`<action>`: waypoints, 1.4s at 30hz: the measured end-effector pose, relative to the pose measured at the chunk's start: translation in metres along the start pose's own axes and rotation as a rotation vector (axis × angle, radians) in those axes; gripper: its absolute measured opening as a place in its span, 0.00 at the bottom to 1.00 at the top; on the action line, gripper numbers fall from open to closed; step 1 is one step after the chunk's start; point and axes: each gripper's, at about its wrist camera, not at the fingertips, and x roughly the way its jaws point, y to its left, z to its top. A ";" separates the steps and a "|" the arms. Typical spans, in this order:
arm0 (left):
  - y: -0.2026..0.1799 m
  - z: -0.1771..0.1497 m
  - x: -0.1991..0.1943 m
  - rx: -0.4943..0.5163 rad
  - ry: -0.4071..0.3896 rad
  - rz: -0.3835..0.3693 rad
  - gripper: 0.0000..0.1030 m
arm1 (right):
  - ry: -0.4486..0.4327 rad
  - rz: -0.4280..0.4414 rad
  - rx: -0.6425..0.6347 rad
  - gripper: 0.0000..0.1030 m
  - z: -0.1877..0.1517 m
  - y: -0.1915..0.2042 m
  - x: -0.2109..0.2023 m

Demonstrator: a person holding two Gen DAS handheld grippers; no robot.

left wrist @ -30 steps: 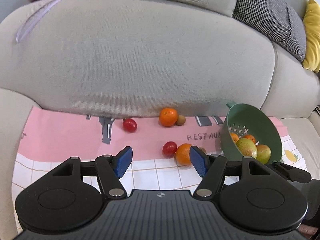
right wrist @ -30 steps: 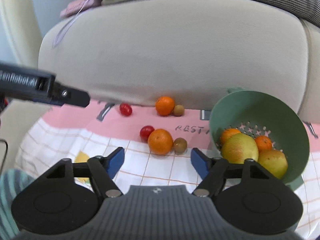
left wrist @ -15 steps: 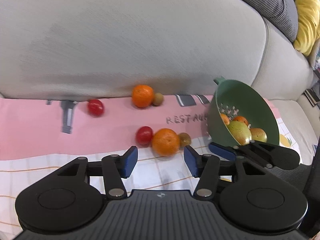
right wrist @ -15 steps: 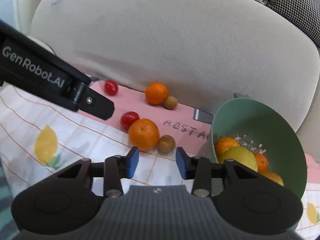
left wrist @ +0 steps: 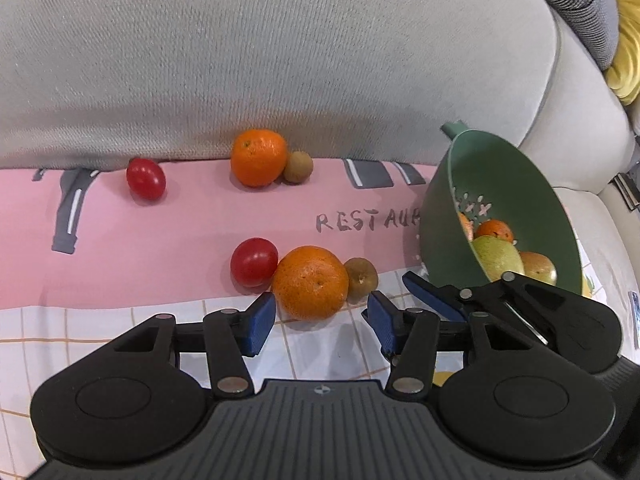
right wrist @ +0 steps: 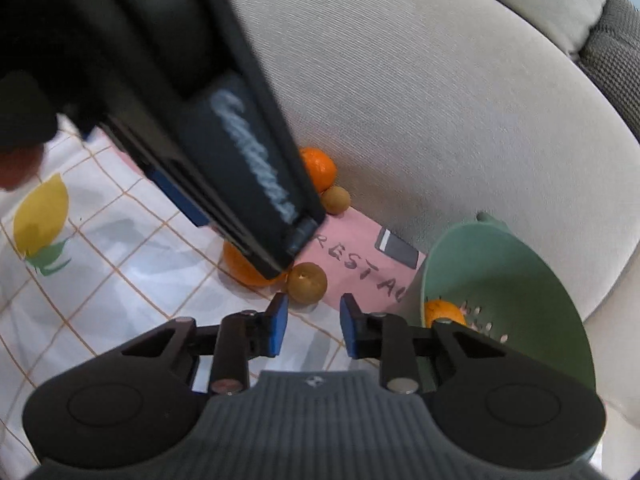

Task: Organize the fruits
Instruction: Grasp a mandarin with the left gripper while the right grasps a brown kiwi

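My left gripper (left wrist: 320, 322) is open, its jaws just short of a near orange (left wrist: 310, 281) on the cloth, with a red tomato (left wrist: 253, 261) on its left and a brown kiwi (left wrist: 361, 277) on its right. A far orange (left wrist: 259, 157), a second kiwi (left wrist: 298, 166) and a second tomato (left wrist: 145, 178) lie by the sofa back. My right gripper (right wrist: 310, 322) is open and empty, just short of the near kiwi (right wrist: 307, 282). A tilted green colander (left wrist: 500, 216) holds several fruits. It also shows in the right wrist view (right wrist: 508, 296).
The fruits lie on a pink and white checked cloth (left wrist: 120, 240) spread on a beige sofa seat, against the sofa back (left wrist: 280, 60). The left gripper's body (right wrist: 192, 112) crosses the right wrist view and hides most of the near orange. A yellow cushion (left wrist: 628, 40) lies far right.
Both grippers have moved forward and down toward the near fruit group. The right gripper has narrowed and swung toward the near kiwi. The left gripper's jaws have narrowed somewhat.
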 end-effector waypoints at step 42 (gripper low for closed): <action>0.030 -0.007 -0.061 -0.114 -0.076 0.054 0.49 | 0.009 0.008 -0.251 0.23 0.015 0.030 0.020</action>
